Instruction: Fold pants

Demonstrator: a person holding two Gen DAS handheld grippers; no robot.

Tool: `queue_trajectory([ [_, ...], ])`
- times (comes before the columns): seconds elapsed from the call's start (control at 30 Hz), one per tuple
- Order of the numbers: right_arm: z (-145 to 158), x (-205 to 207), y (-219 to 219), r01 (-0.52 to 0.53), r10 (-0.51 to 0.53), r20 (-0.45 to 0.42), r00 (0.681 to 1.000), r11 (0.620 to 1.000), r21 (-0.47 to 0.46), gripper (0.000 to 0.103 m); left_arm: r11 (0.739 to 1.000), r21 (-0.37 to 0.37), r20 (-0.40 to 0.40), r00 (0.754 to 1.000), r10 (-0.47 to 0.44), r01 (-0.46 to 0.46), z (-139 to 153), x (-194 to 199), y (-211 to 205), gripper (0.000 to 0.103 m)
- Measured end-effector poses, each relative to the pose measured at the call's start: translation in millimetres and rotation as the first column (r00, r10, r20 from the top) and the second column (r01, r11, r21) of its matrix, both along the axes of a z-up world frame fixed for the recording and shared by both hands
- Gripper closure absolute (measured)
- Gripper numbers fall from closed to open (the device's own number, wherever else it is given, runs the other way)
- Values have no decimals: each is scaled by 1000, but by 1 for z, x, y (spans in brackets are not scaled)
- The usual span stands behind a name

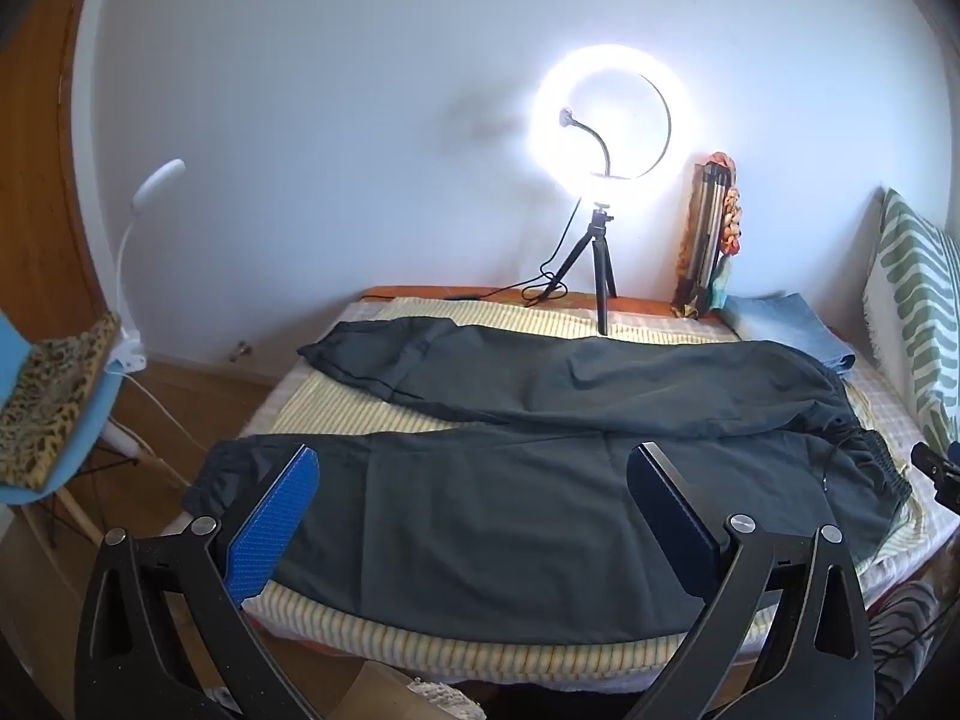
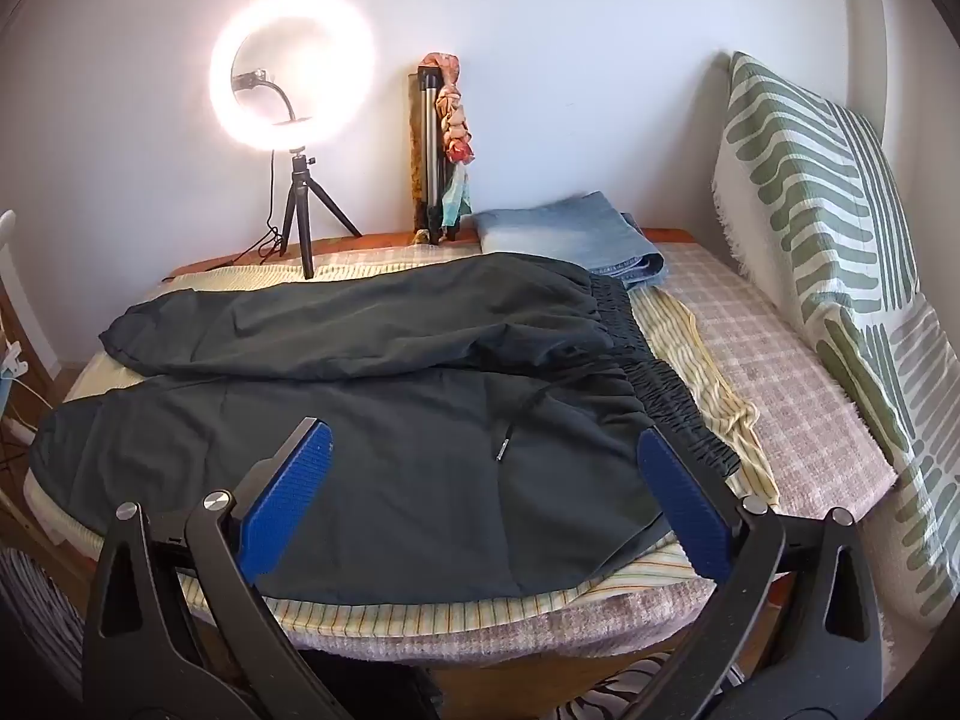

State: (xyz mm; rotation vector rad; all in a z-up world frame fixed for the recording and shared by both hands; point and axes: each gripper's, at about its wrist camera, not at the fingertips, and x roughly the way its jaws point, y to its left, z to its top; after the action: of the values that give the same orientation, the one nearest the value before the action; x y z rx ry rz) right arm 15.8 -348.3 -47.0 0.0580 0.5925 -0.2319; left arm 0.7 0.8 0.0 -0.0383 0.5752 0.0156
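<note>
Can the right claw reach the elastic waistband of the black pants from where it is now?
Probably yes. The right claw is open above the black pants, and the elastic waistband lies just beyond its right finger, uncovered, with nothing between them.

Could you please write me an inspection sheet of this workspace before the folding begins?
Surface: bed with a striped cloth over a checked cover.
Job's things: dark pants lying spread flat, legs apart, elastic waistband to the right, drawstring loose on top.
Clutter: folded jeans at the far edge; folded tripod with a scarf against the wall.
Grippers: left tool and right tool both open, hovering over the near leg, nothing between the fingers.
Cables: ring light cord trails along the far edge; white lamp cable by the chair.
Surroundings: patterned cushion on the right, white wall, wooden floor.
</note>
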Motion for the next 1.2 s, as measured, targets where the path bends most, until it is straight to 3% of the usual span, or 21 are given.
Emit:
queue_trajectory([
  [0.37, 3, 3, 6, -4, 4, 2, 1000, 1000, 0, 0, 999, 38, 26, 1000, 15, -16, 3, -1, -4, 1],
  [1.2, 3, 3, 10, -19, 19, 10, 1000, 1000, -11, 0, 999, 38, 29, 999, 15, -16, 3, -1, -2, 1],
])
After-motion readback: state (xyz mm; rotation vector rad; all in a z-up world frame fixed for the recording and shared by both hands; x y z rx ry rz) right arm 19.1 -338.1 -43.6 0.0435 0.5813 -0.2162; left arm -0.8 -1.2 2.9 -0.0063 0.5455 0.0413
